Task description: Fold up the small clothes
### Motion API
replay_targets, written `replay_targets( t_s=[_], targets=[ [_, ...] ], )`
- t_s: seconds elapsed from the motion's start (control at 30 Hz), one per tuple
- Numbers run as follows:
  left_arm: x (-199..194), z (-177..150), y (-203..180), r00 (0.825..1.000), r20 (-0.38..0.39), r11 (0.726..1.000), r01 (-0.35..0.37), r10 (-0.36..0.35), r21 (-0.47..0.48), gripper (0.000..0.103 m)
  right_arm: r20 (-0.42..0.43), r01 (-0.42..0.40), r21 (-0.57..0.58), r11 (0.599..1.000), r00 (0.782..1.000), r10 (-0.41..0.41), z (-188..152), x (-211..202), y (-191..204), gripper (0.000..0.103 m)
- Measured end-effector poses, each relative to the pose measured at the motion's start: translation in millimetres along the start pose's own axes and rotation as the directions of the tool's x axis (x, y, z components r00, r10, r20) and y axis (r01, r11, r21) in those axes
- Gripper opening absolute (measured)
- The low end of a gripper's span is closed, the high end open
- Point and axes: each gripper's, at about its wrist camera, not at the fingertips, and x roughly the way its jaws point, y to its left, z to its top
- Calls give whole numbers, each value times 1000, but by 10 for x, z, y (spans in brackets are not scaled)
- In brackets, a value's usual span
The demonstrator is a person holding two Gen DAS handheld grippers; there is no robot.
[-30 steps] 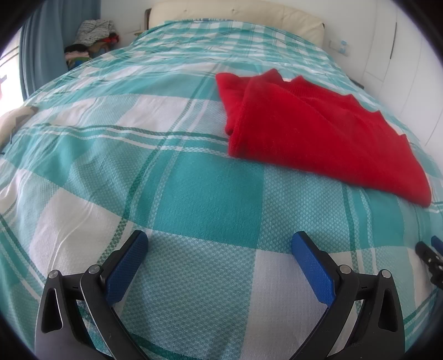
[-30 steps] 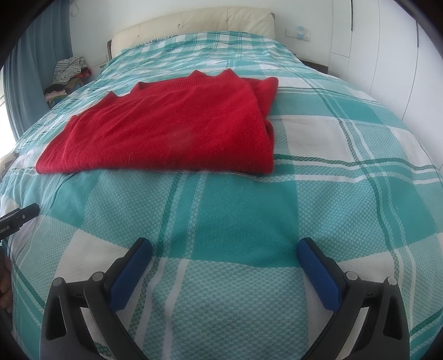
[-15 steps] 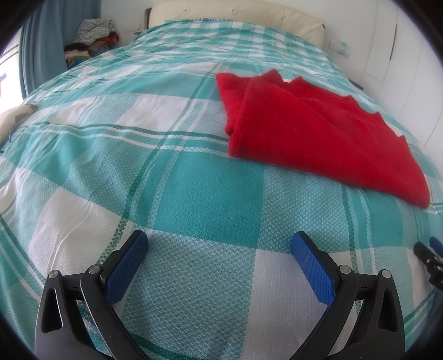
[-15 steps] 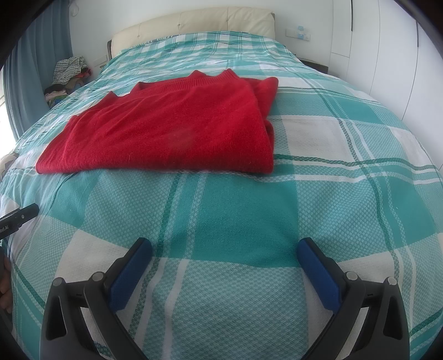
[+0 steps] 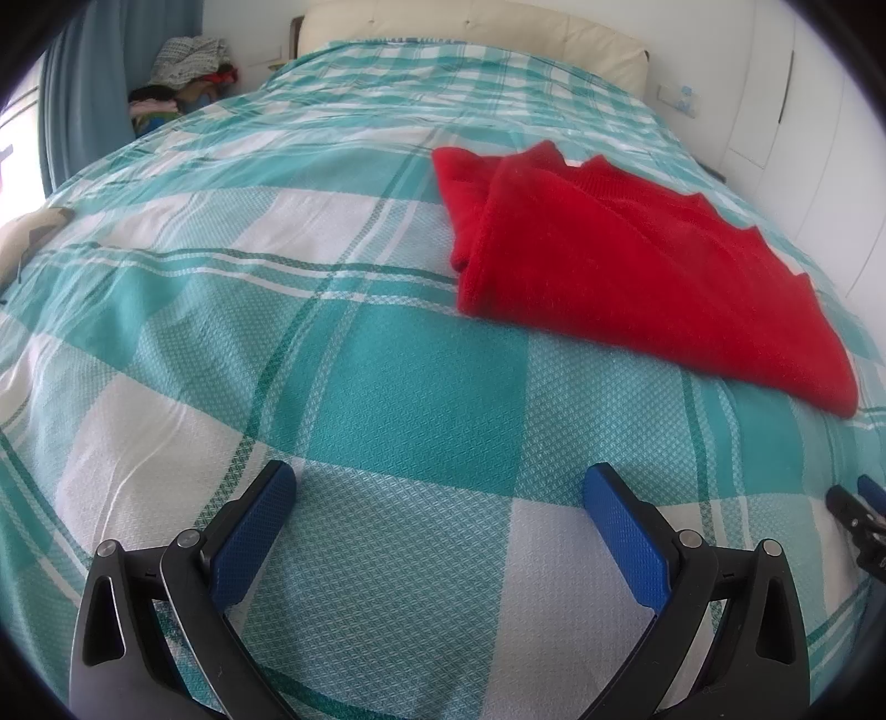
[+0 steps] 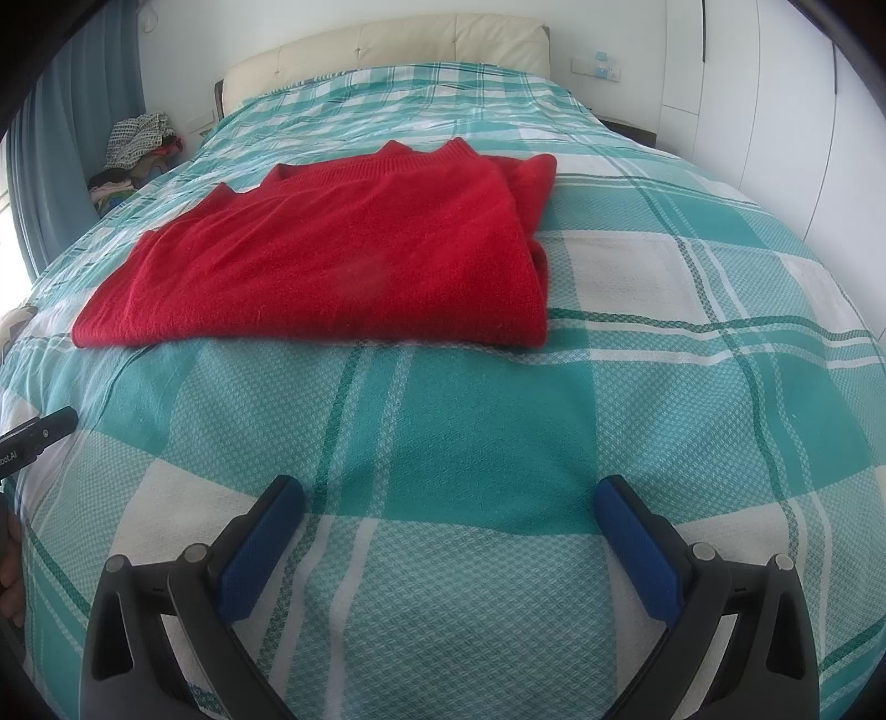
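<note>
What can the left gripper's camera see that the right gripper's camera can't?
Only the left wrist view shows the left gripper up close, open over the bed, with the right gripper's tip at its right edge. Only the right wrist view shows the right gripper up close, also open, and a dark nightstand. Both show the folded red sweater lying on the checked bedspread, the headboard and a pile of clothes.

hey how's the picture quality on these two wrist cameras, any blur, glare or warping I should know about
Left wrist view: strong fisheye bulge with dark corners, daylight blown out at the left edge, red sweater slightly soft, open left tool sharp. Right wrist view: same warping, even light, bedspread weave crisp, sweater clear with a faint dull smudge, open right tool sharp, no glare.
</note>
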Motion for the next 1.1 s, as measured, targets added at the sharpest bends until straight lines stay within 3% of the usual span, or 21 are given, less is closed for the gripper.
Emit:
replay_targets(
  t_s=[1.1],
  targets=[
    [-4, -5, 33, 1000, 9, 1000, 24, -24, -18, 103, -1, -1, 1, 1000, 1000, 1, 5, 7, -8, 103]
  ],
)
